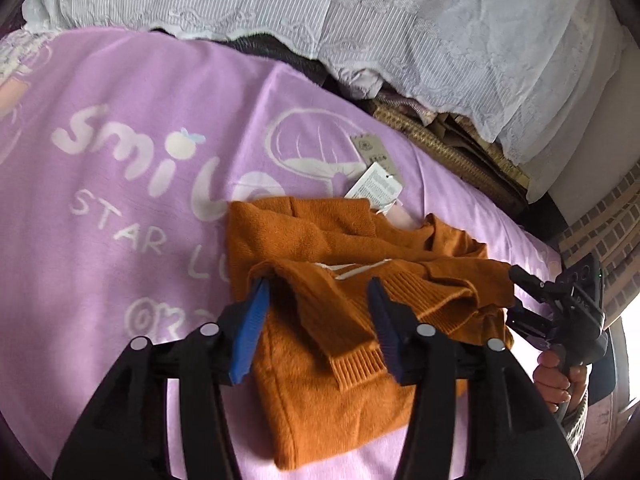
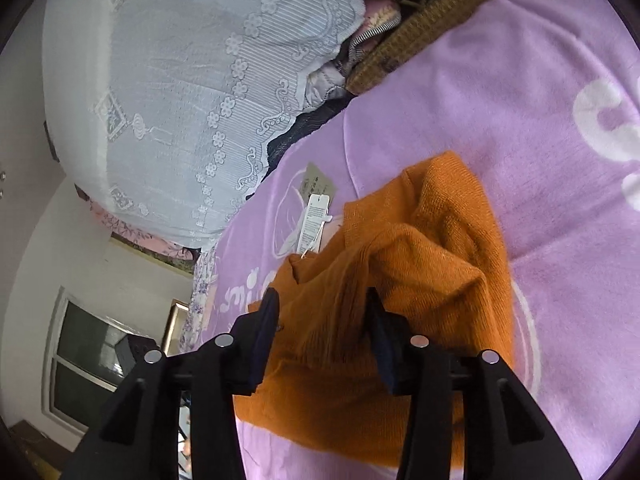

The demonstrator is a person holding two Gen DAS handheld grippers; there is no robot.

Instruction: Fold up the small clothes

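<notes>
Sweater (image 1: 360, 304), orange knit, lies partly folded at the lower centre of the left wrist view, on a purple blanket (image 1: 120, 200) printed with white lettering. The left claw (image 1: 318, 308) stands released, its blue pads (image 1: 250, 332) spread either side of a folded-over sleeve with a ribbed cuff; no cloth is pinched. Paper tags (image 1: 374, 176) lie on the blanket just above the sweater. At the right edge, the right claw (image 1: 516, 296) meets the sweater's right-hand side, held by a hand (image 1: 556, 376); whether it pinches cloth cannot be told from here. White lace cloth (image 1: 320, 20) fills the top of the frame.

In the right wrist view the sweater (image 2: 400, 300) fills the lower centre, bunched into a raised ridge. The right claw (image 2: 324, 312) is spread wide, with knit lying between its jaws but not clamped. The tags (image 2: 314, 220) sit to the upper left of the garment.

Risk, as judged: the sleeve is loose and the ridge uneven, so a shallow pinch may catch one layer only and drag the fold open. The tags could be trapped inside the next fold.
</notes>
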